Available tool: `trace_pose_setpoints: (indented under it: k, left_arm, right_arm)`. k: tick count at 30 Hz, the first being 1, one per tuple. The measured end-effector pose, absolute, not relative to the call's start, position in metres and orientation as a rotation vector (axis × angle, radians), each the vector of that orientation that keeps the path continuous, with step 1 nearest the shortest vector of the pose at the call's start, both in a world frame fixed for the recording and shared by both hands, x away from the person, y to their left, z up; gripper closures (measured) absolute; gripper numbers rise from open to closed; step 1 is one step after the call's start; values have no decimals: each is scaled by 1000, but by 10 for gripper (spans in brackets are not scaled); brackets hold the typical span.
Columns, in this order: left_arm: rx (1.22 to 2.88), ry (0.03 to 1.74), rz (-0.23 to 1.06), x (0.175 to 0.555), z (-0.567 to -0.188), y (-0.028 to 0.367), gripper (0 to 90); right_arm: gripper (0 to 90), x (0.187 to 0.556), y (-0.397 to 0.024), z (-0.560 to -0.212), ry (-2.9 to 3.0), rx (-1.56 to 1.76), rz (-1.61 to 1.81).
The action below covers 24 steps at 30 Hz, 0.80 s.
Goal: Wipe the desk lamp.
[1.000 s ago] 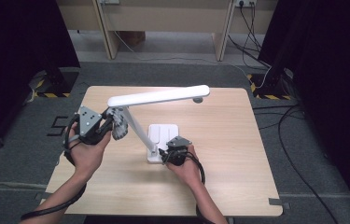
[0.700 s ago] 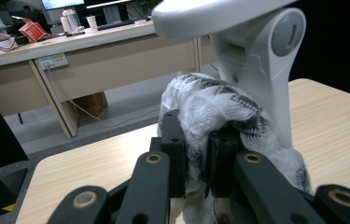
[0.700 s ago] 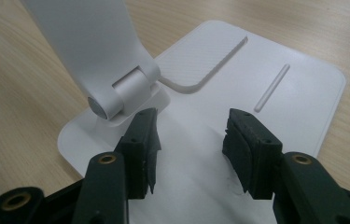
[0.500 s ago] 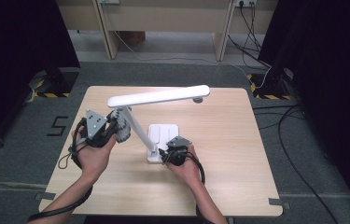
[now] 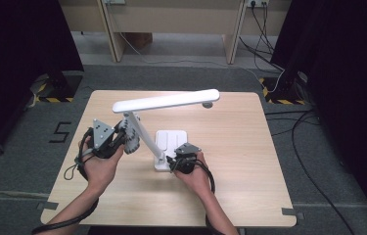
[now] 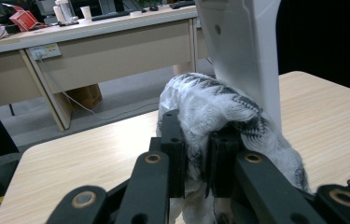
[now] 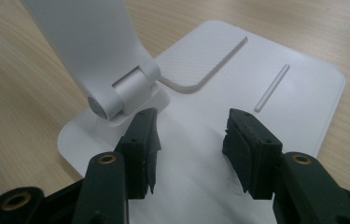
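Observation:
A white desk lamp stands mid-table, with its long head [image 5: 166,102] level and its slanted arm [image 5: 144,137] rising from a flat base [image 5: 171,138]. My left gripper [image 5: 121,139] is shut on a grey-white patterned cloth [image 5: 132,138], which lies against the left side of the arm. The left gripper view has the cloth [image 6: 210,100] bunched between the jaws of that gripper [image 6: 196,140], beside the lamp arm [image 6: 247,51]. My right gripper [image 5: 176,160] rests over the base's near end. Its jaws [image 7: 191,140] stand open above the base [image 7: 238,79], right of the hinge [image 7: 121,93].
The wooden table [image 5: 240,186] has bare surface to the right and front of the lamp. Beige desks [image 5: 171,19] stand behind it. Cables [image 5: 308,147] trail over the grey floor on the right, and dark curtains hang at both sides.
My left gripper has slid a little right and toward the person along the lamp arm, keeping the cloth. The right gripper has stayed put.

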<state>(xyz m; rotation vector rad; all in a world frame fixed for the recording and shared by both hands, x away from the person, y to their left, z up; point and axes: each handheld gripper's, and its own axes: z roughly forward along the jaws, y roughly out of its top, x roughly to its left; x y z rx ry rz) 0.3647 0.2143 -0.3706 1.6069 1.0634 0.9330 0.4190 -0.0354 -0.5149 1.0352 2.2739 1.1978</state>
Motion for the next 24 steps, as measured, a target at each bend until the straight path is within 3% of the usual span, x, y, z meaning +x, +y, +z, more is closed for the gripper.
trace_pose_setpoints:
  k: [24]
  left_arm:
    - [1656,1111,879,370,-405,201,798]
  right_arm:
    - [540,419,-36,-515,2275,1032,1197]
